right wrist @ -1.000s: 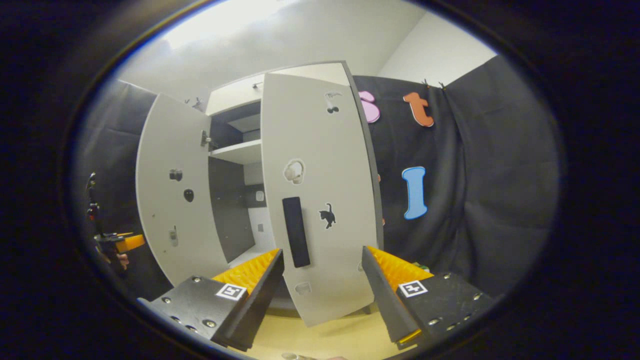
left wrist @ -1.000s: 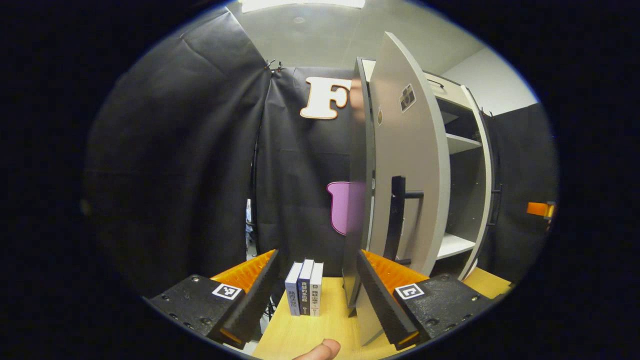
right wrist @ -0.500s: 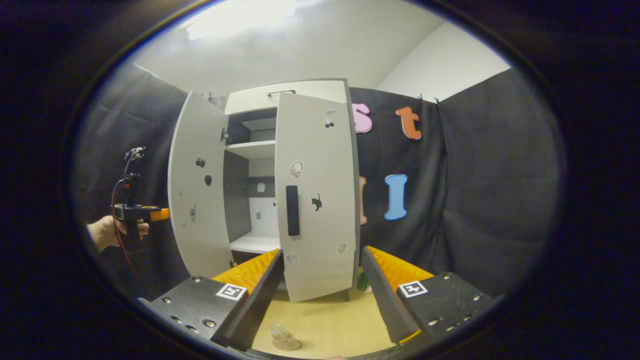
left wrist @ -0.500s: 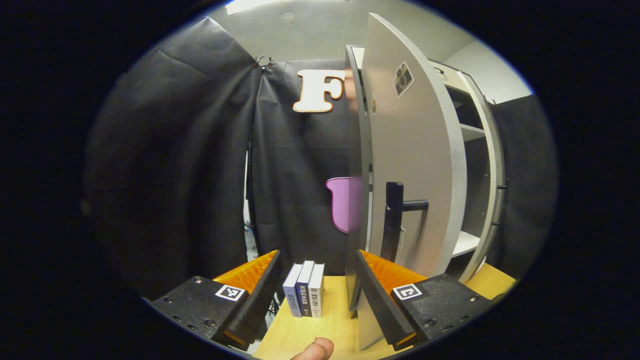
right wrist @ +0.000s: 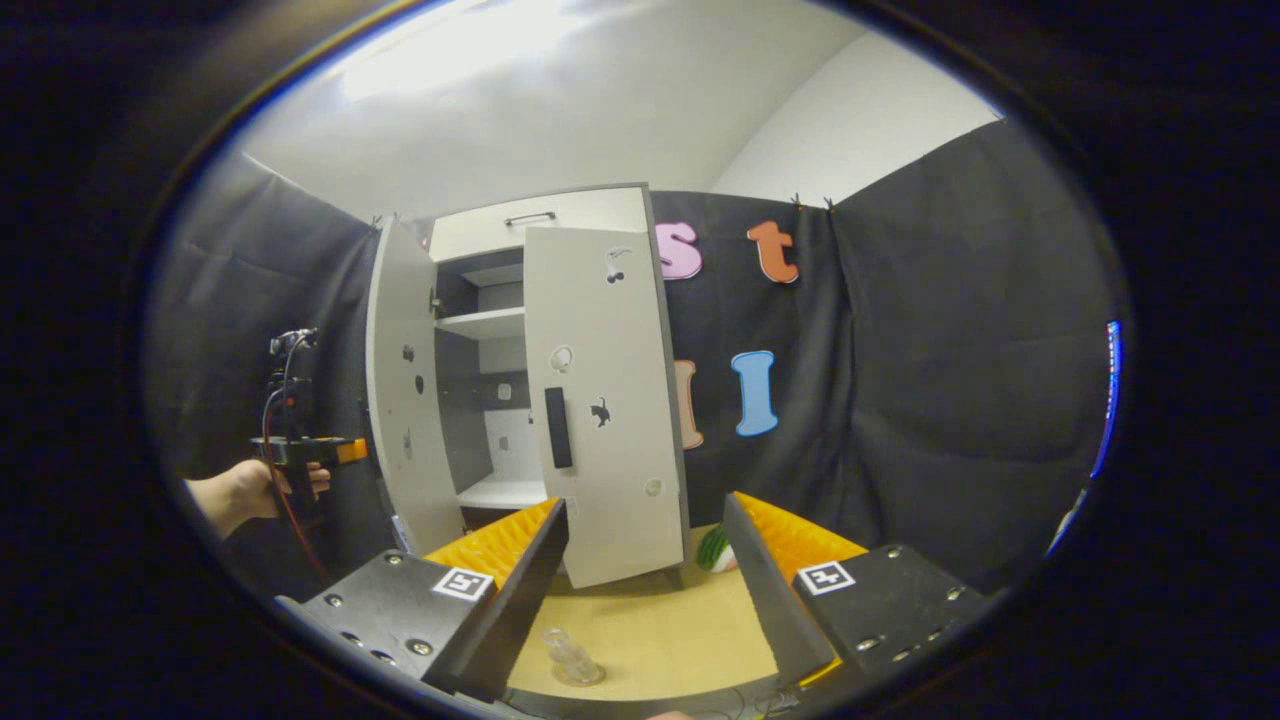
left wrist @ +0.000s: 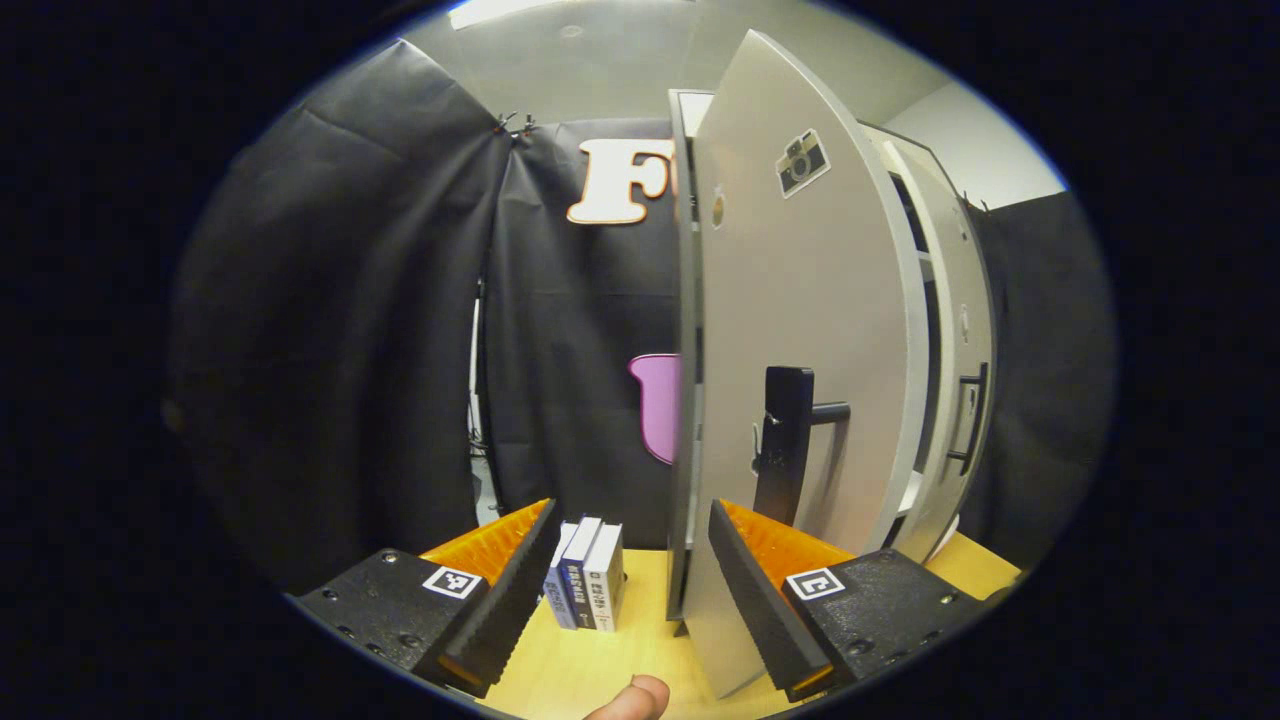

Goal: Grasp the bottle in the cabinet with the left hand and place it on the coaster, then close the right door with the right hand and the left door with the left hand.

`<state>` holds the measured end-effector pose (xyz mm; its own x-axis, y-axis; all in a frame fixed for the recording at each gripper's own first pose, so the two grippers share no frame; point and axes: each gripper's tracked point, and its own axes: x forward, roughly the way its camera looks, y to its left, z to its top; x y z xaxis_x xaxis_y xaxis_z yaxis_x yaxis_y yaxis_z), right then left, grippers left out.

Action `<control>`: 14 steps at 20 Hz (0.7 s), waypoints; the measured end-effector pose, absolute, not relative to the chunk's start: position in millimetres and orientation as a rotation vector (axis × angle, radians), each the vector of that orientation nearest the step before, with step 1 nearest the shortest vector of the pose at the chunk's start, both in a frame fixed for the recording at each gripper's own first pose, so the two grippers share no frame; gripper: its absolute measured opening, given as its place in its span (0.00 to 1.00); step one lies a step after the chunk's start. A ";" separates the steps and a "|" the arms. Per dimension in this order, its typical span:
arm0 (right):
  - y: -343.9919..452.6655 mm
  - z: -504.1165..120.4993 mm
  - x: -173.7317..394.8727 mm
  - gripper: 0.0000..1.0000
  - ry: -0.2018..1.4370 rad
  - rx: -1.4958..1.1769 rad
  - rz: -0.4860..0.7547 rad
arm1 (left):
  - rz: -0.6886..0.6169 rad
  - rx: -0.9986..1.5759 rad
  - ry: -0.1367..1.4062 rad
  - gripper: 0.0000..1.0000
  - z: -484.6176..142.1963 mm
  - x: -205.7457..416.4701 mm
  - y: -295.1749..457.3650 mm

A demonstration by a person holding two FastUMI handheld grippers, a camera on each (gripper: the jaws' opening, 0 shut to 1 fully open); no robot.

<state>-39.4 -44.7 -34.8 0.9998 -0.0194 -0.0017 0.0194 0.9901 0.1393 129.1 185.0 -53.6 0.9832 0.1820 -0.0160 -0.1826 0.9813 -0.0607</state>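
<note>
A pale wooden table (right wrist: 660,640) carries everything. The cabinet (right wrist: 540,400) stands toward its back edge, both doors ajar. Three books (left wrist: 585,588) stand upright, side by side, on the table just beside the cabinet's left door. In the right gripper view a clear bottle (right wrist: 572,658) stands on a coaster (right wrist: 582,676) near the front edge, well apart from the cabinet. A green, striped thing (right wrist: 712,548) lies by the cabinet's right corner; what it is cannot be told.

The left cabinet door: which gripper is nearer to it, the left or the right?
Left. The left gripper has the left door beside its fingers; the right gripper hangs well back over the table.
</note>
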 end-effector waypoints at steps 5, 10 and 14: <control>-56.0 -37.7 -42.7 0.95 0.002 0.148 -0.043 | 0.151 -0.048 0.014 0.95 -48.4 142.1 155.1; -55.5 -48.4 -33.2 0.95 0.013 0.100 -0.042 | 0.131 0.000 0.011 0.95 -46.8 145.8 143.2; -52.5 -52.7 -21.0 0.95 0.011 0.106 -0.034 | 0.126 -0.009 0.012 0.95 -48.1 150.4 138.6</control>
